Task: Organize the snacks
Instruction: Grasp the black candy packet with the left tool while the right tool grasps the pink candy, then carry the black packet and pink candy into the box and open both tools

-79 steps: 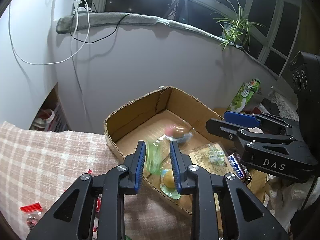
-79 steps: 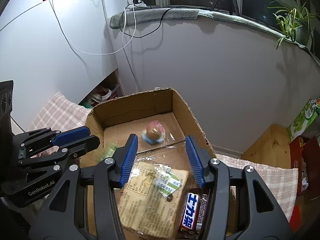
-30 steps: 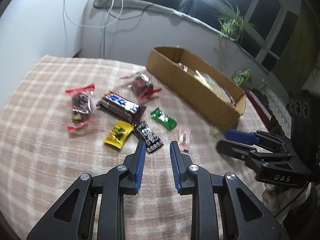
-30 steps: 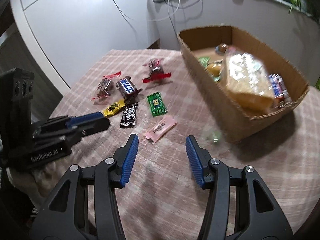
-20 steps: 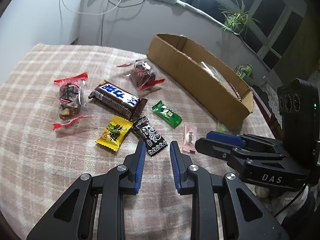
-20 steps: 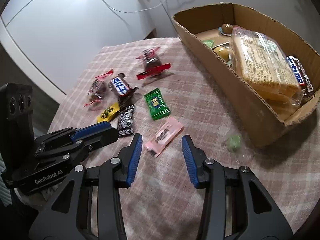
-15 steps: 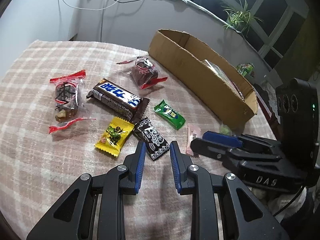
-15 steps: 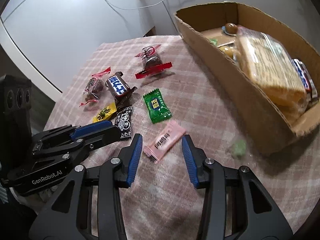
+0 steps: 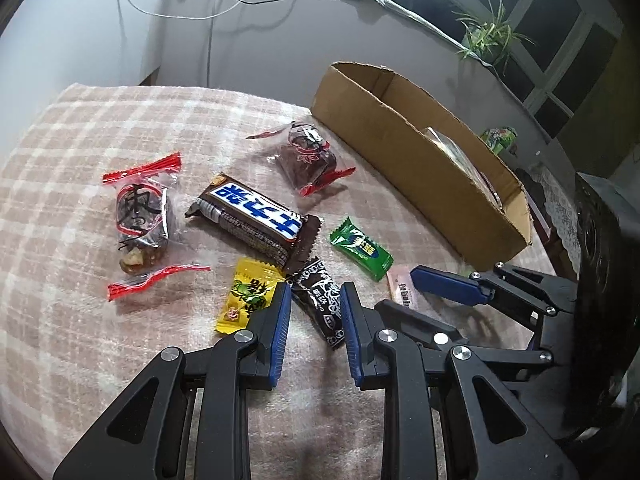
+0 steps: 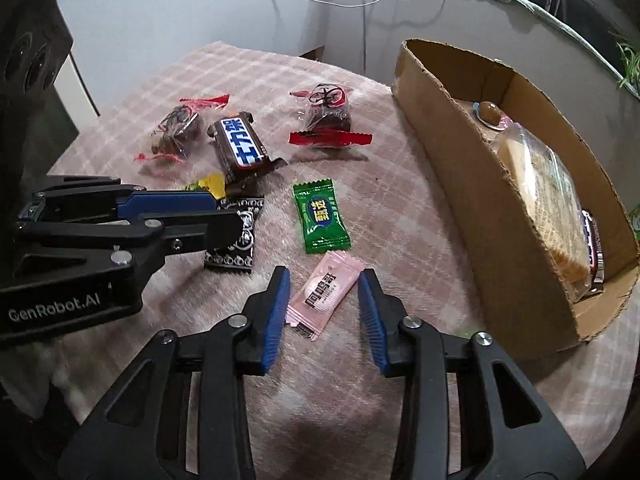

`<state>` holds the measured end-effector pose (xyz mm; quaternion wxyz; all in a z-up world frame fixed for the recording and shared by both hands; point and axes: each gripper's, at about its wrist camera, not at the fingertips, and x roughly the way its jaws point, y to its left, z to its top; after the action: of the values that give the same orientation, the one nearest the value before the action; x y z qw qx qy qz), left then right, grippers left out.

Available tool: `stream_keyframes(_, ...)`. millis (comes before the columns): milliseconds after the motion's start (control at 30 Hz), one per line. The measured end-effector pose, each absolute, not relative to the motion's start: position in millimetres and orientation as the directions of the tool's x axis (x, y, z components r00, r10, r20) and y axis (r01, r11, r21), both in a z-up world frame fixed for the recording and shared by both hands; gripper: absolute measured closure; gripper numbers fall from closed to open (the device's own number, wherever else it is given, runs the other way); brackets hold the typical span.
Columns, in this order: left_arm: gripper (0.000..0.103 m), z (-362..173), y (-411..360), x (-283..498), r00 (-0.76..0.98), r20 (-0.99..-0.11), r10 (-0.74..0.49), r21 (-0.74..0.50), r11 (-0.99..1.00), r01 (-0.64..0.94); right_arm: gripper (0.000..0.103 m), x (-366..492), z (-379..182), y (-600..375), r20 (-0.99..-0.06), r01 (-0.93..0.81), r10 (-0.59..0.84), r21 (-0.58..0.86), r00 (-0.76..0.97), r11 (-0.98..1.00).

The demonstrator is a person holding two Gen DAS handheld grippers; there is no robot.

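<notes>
Pink-and-white checked cloth (image 9: 72, 128) covers the table, with a pale wall and a dark window behind it. From the left wrist view, the left gripper (image 9: 314, 300) hangs low over the near middle of the cloth, jaws parted and empty, with a black patterned candy (image 9: 322, 298) lying between its fingertips. Just left of it sits a yellow candy (image 9: 246, 294); farther off lie a brown chocolate bar (image 9: 256, 216), a red-edged clear pack (image 9: 140, 216) at far left, another red-edged pack (image 9: 306, 156) and a green candy (image 9: 360, 250). A cardboard box (image 9: 400, 140) stands at far right. From the right wrist view, the right gripper (image 10: 323, 294) has its jaws spread and empty on either side of a pink candy (image 10: 326, 294) lying on the cloth. The green candy (image 10: 322, 218) is just beyond it, and the cardboard box (image 10: 472, 168) on the right holds a bagged bread pack (image 10: 544, 200) and a round brown sweet (image 10: 490, 112).
</notes>
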<state>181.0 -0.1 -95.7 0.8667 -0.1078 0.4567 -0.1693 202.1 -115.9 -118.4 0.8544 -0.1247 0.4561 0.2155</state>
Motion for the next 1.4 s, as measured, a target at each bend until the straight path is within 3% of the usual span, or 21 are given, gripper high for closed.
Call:
stream_keyframes(67,0.078,-95.7,-5.1,179.6,0.520,-0.761,-0.388,-0.325,0.922,0.211,0.077,203.1,-118.0,-121.8,-0.833,-0.472,0.253,-0.011,0.492,0.881)
stream_keyframes(167,0.062,-96.3,-13.1,178.4,0.522,-0.770,-0.367,-0.294,0.930,0.220,0.081,203.2,-118.3,-127.3,-0.832,-0.467,0.254,-0.007,0.493,0.884)
stream_keyframes(333,0.061,-97.2,-29.0,181.4,0.540,-0.787,-0.299,-0.213,0.953,0.217,0.082,202.7,-118.3,-130.7,-0.828,-0.462,0.249,-0.013,0.503,0.887)
stream_keyframes(467,0.065,-99.3,-39.7,181.2,0.567,-0.787,-0.242,-0.131,0.964,0.230,0.082,200.9,-117.9,-135.7,-0.825,-0.459,0.261,0.003,0.501,0.889)
stream_keyframes(600,0.079,-100.8,-42.8,175.1,0.593,-0.782,-0.189,-0.046,0.968,0.248,0.083,198.7,-117.5,-139.5,-0.820,-0.455,0.275,0.020,0.502,0.890)
stream_keyframes(1400,0.080,-43.6,-37.0,153.0,0.677,-0.680,-0.283,-0.143,0.956,0.257,0.083,176.9,-46.2,-185.6,-0.714,-0.420,0.351,0.087,0.606,0.903)
